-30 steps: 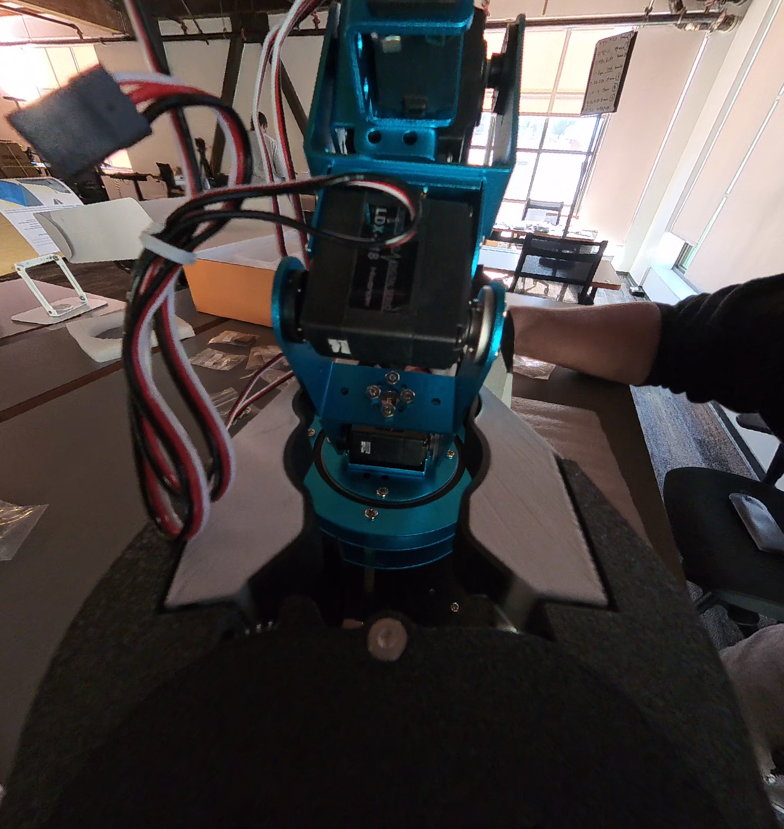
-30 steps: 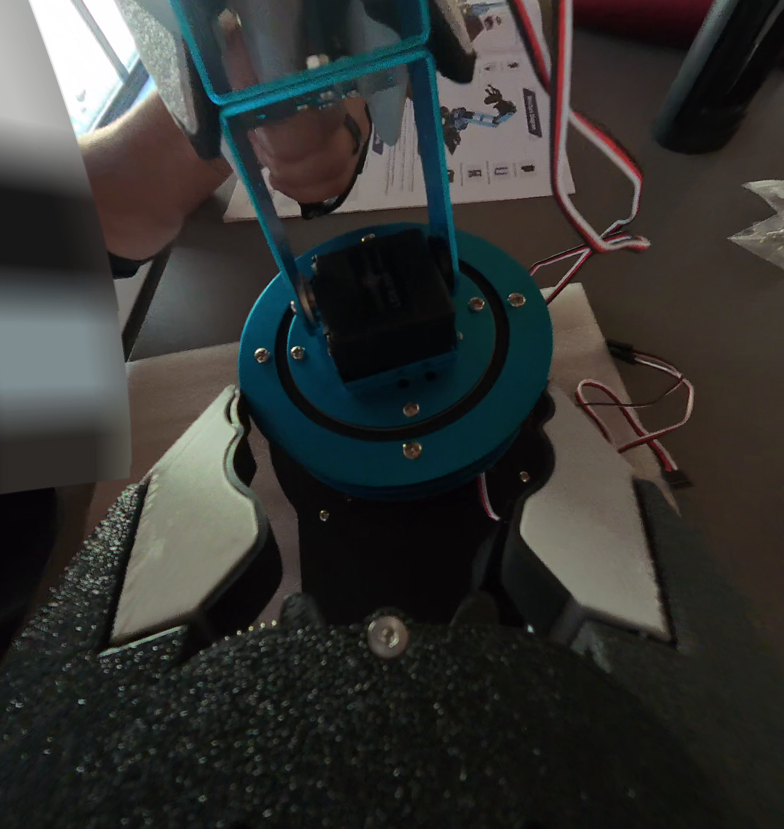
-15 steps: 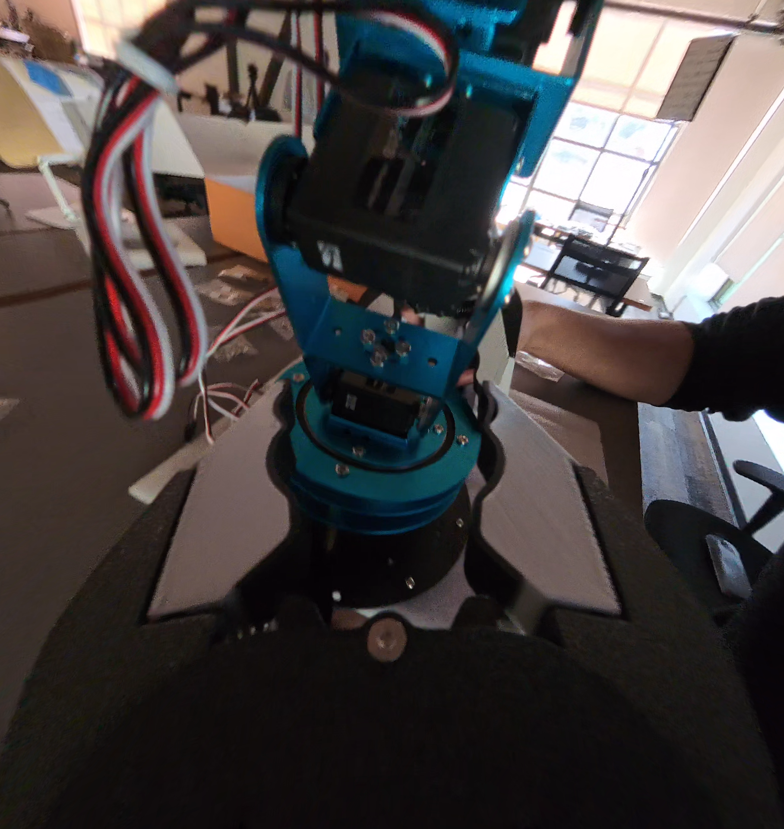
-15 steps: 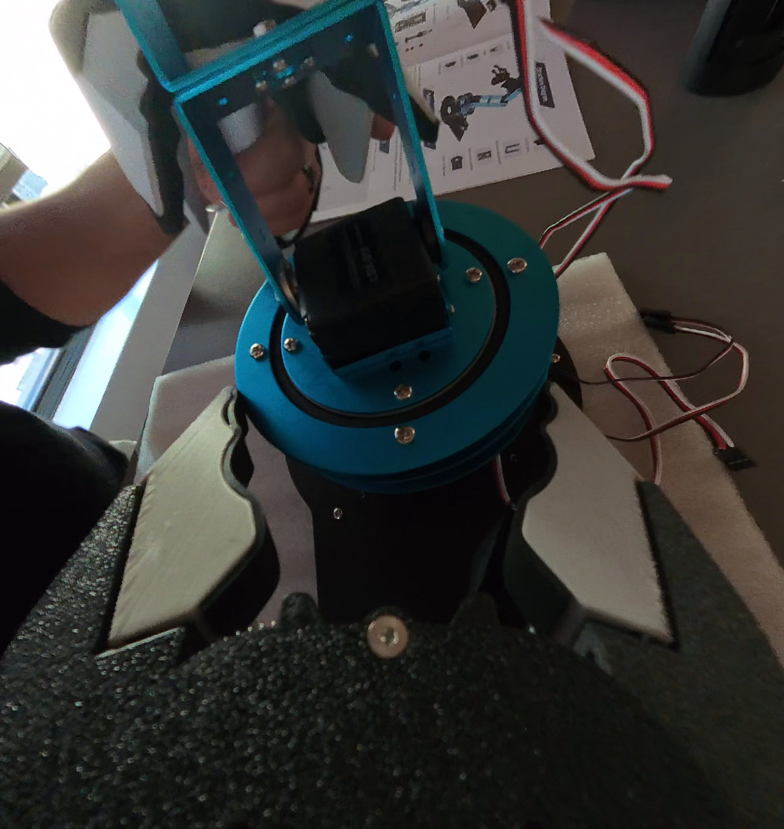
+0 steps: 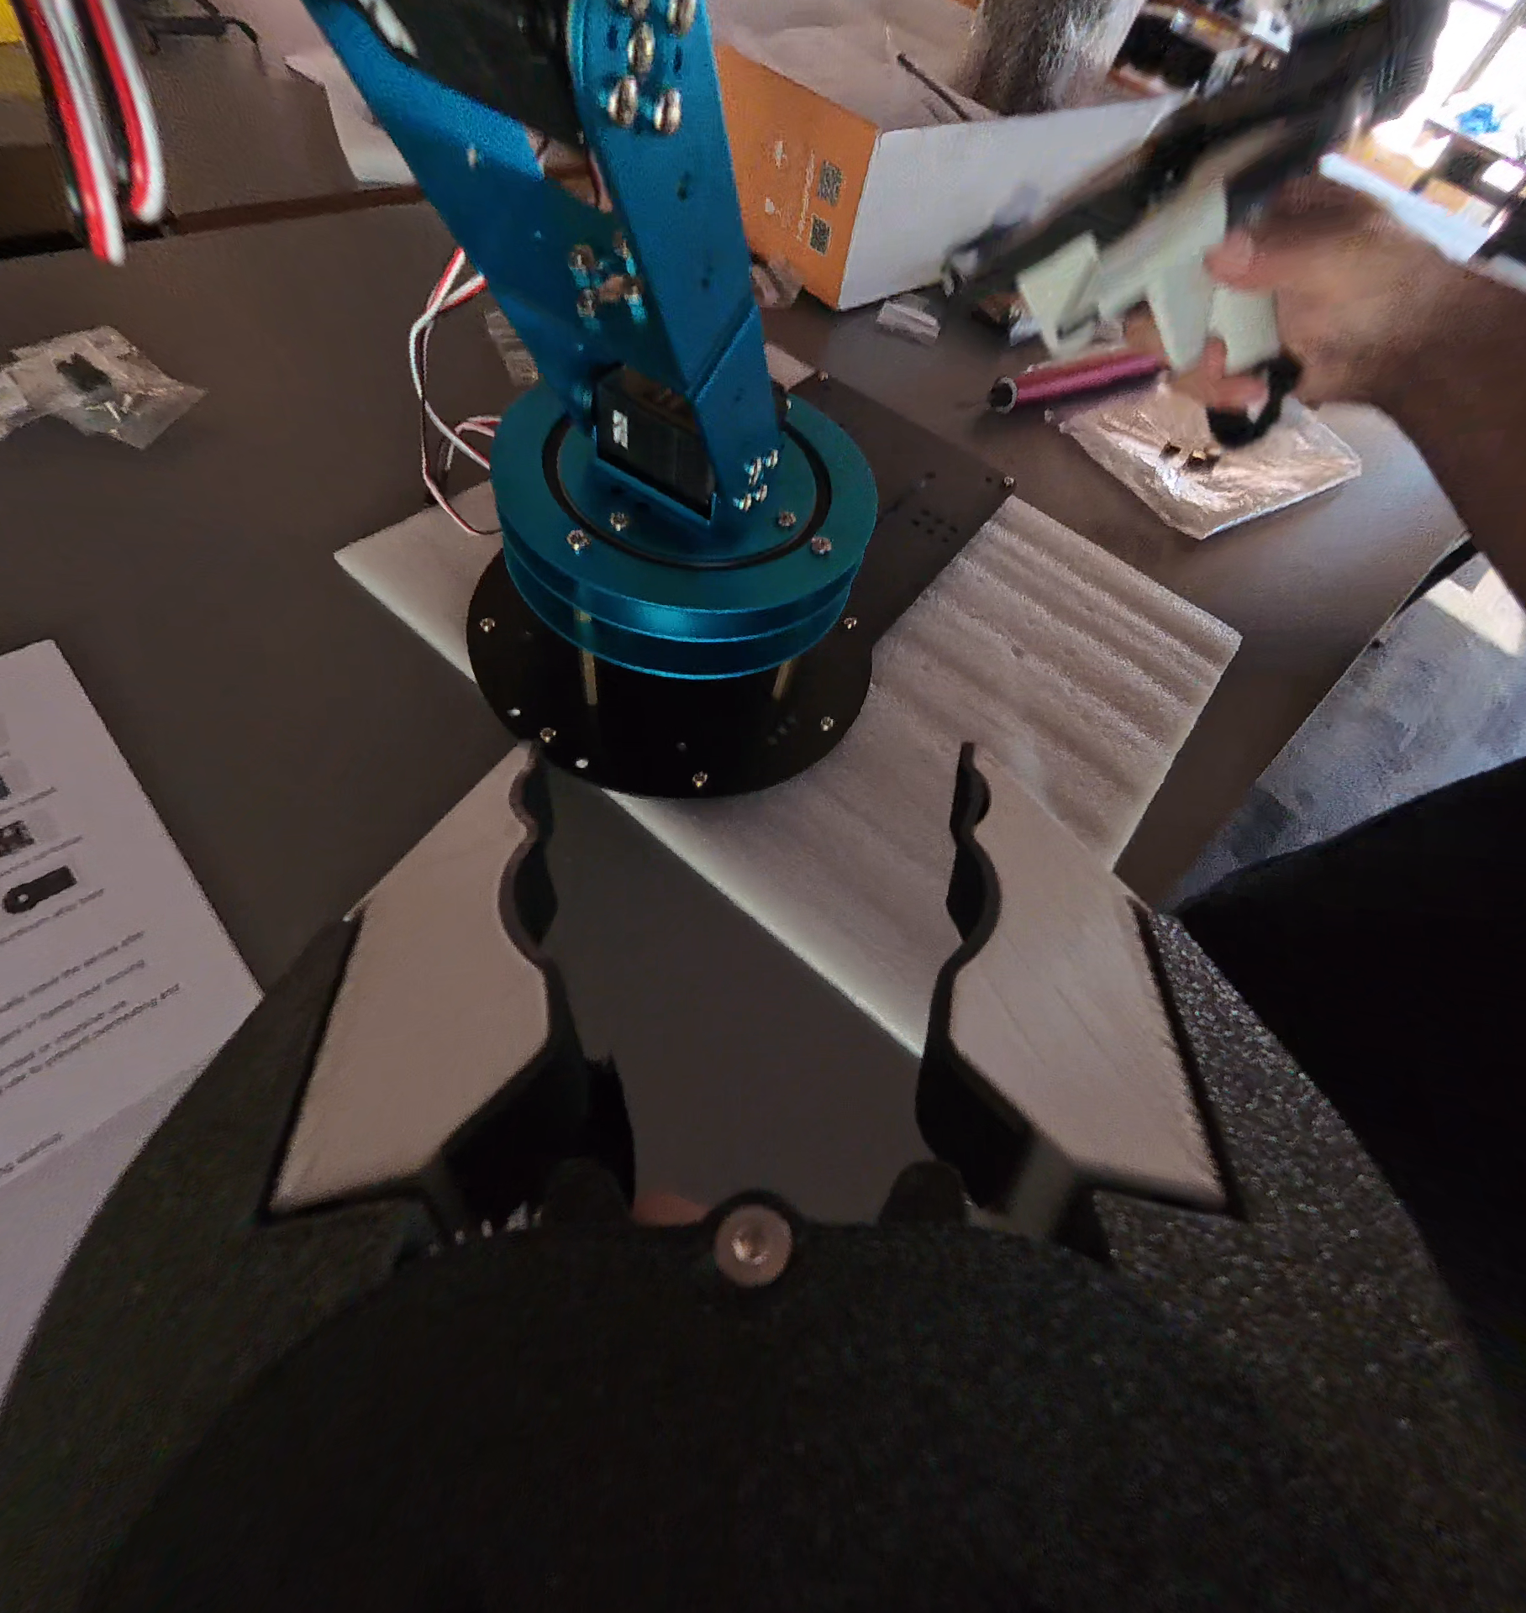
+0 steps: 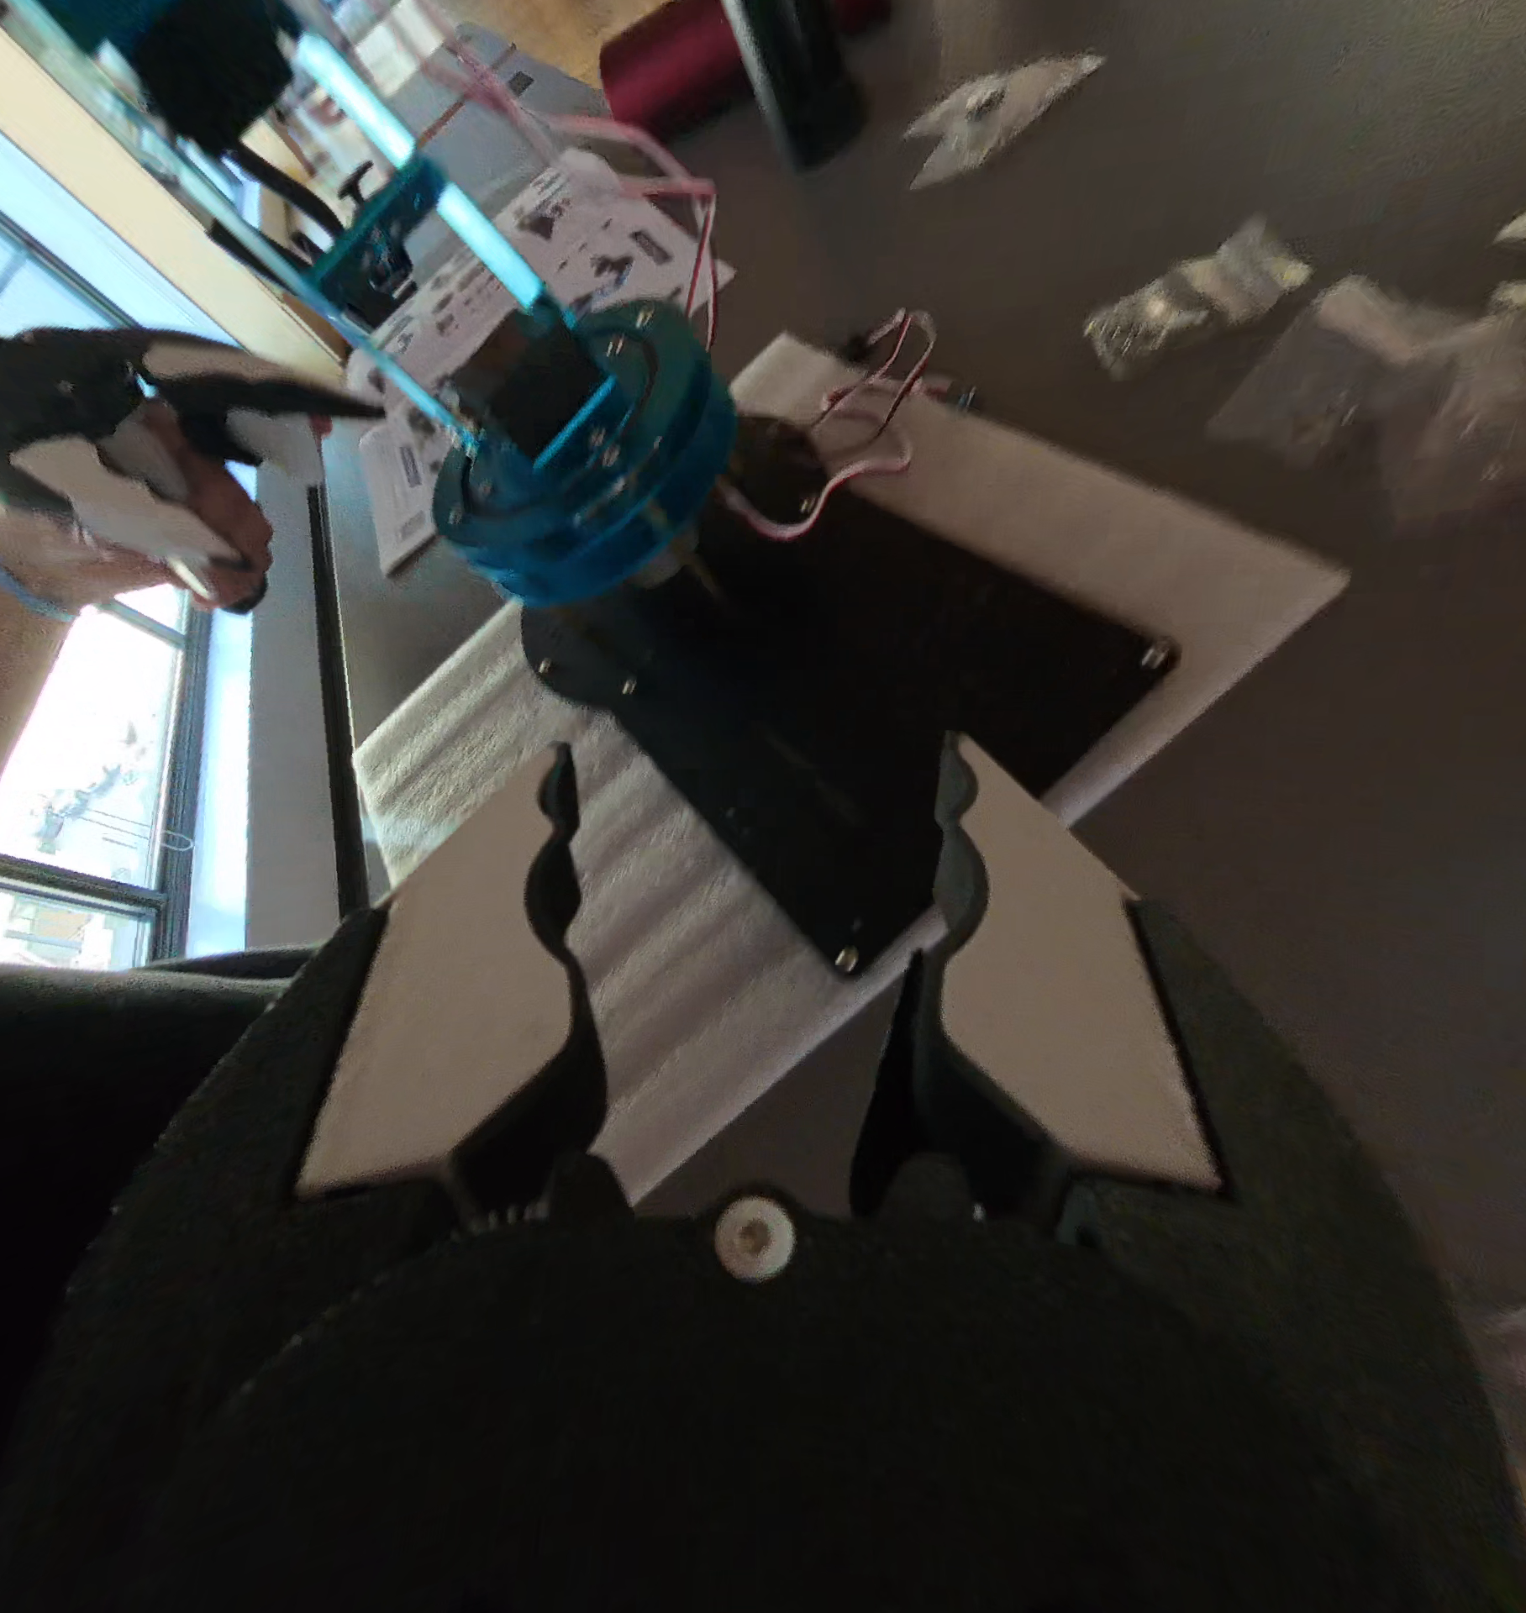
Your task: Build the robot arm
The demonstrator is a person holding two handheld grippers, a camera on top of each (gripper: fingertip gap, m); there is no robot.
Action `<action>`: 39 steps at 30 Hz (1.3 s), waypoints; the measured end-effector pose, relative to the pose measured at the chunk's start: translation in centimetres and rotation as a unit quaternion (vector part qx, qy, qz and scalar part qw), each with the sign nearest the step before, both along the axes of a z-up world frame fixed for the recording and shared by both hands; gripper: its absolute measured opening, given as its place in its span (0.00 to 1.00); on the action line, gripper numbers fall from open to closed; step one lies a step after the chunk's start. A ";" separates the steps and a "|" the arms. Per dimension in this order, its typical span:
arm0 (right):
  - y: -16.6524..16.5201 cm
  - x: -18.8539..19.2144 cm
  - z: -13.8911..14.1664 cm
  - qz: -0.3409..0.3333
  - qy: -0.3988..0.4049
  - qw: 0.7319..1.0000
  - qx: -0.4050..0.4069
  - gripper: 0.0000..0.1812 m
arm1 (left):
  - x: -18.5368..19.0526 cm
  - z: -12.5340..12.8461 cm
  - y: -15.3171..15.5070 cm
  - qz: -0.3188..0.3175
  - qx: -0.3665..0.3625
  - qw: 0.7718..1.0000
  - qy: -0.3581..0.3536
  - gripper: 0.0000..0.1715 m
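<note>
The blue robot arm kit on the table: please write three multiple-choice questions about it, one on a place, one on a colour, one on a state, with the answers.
1. What does the black base plate of the blue robot arm kit rest on?
A. a white foam sheet
B. an orange box
C. the printed sheet

2. What colour is the round turntable?
A. red
B. blue
C. yellow

3. How is the left gripper?
A. shut on a cable
B. shut on the base
C. open, holding nothing

Answers:
1 A, the white foam sheet shows under and around the plate.
2 B, its stacked rings are blue.
3 C, its fingers stand apart over the foam with nothing between them.
</note>
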State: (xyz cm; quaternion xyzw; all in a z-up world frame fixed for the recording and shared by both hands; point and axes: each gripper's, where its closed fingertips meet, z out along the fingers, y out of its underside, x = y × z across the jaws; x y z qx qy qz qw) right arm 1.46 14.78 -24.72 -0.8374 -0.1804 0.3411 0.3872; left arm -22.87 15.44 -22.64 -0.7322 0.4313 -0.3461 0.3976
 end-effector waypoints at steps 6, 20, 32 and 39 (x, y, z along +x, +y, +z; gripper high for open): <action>-3.7 -1.3 -2.7 0.017 -0.140 0.988 0.070 0.43 | 1.2 -0.4 2.8 -0.015 -0.008 1.000 0.000 0.52; 0.3 -3.4 -5.2 0.051 -0.416 0.890 0.178 0.35 | 6.6 -2.1 5.2 -0.171 -0.037 0.983 -0.050 0.70; 0.0 -4.5 -5.5 0.043 -0.524 0.826 0.202 0.23 | 7.8 -3.4 6.0 -0.250 -0.007 0.968 -0.015 0.73; -0.7 -5.6 -6.7 0.072 -0.593 0.778 0.196 0.05 | 8.4 -3.8 5.8 -0.272 0.008 0.962 -0.008 0.72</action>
